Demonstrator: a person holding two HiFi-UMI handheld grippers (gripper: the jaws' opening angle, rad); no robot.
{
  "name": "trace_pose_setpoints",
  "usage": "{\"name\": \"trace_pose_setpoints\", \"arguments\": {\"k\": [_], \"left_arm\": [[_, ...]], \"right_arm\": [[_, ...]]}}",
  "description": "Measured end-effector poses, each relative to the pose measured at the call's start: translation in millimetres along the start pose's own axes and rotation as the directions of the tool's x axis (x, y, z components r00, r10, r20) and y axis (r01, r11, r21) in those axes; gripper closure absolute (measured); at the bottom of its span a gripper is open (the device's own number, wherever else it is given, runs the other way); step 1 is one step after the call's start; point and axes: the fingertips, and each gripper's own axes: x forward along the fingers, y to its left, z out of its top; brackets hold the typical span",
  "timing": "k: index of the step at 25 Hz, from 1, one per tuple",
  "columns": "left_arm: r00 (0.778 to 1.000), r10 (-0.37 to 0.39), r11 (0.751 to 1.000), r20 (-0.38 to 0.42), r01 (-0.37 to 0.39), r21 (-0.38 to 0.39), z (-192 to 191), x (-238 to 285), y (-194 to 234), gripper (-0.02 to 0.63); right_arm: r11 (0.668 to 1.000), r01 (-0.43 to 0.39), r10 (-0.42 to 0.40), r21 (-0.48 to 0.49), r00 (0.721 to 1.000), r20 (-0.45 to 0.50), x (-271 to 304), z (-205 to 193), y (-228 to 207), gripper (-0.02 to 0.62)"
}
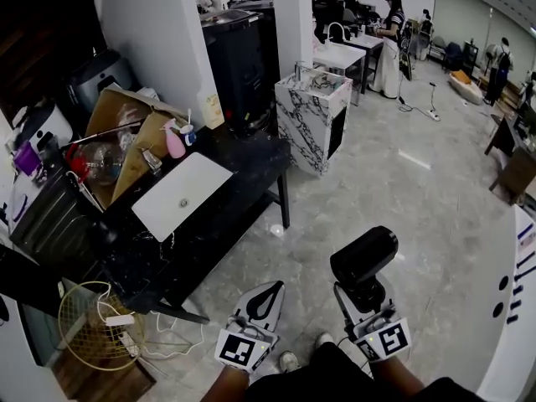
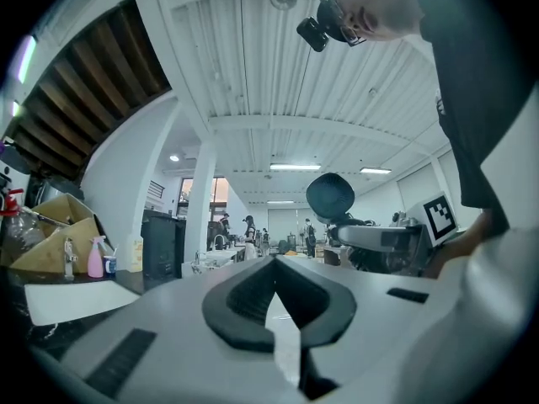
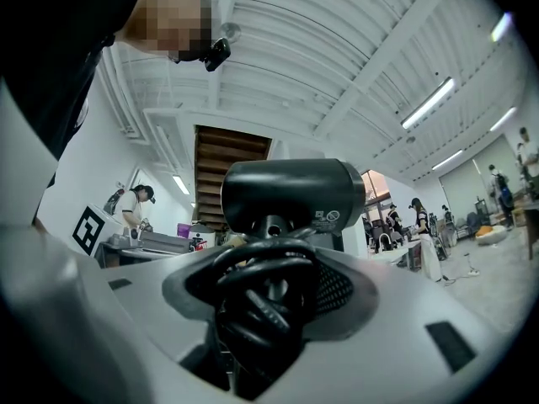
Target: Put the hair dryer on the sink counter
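1. Although they stand wide apart, the jaws of the right gripper [image 1: 362, 296] [image 3: 269, 268] are clamped: their pads [image 3: 338, 289] press on the handle of the dryer [image 1: 364, 256] [image 3: 290, 194].
2. Cord [image 3: 257, 305]: black, wound in loops round the handle, filling the space between the right jaws.
3. Dryer: black, with its barrel lying crosswise above the jaw tips. In the head view it hangs over the grey floor [image 1: 402, 182] at lower right, well apart from the counter [image 1: 243, 170].
4. Left gripper [image 1: 270, 287] [image 2: 274, 263]: jaws drawn together, the pads [image 2: 244, 297] meeting at their tips with nothing between them. It is held low over the floor, beside the right gripper.
5. Counter: black, at the left of the head view, with a white sink [image 1: 201, 178] set in its top. A pink bottle [image 1: 174, 141] and a cardboard box [image 1: 126, 132] stand behind the sink.
6. In the left gripper view, the dryer [image 2: 330, 196] and the right gripper's marker cube [image 2: 440, 215] appear to the right, clear of the left jaws.
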Motion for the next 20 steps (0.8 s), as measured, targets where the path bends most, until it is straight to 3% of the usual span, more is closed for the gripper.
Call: {"name": "trace_pose_setpoints", "arguments": {"k": [3,11,20], "left_arm": [[1.0,0.004,1.0,-0.016,-0.004,0.004,-6,9,15,0.607],[0.997,0.069,0.997,-0.02,-0.069,0.017,-10,62,72,0.607],[0.983,0.168,0.986,-0.074,-0.166,0.035,-28,144,132,0.607]], "right_arm": [[0.999,-0.019,0.019,0.035,1.0,0.004,21,-4,-2,0.342],[0.996,-0.087,0.087,0.019,0.996,0.01,99,-21,-39,0.342],[0.966,-0.256,0.255,-0.035,0.966,-0.039,178,-41,-84,0.341]]}}
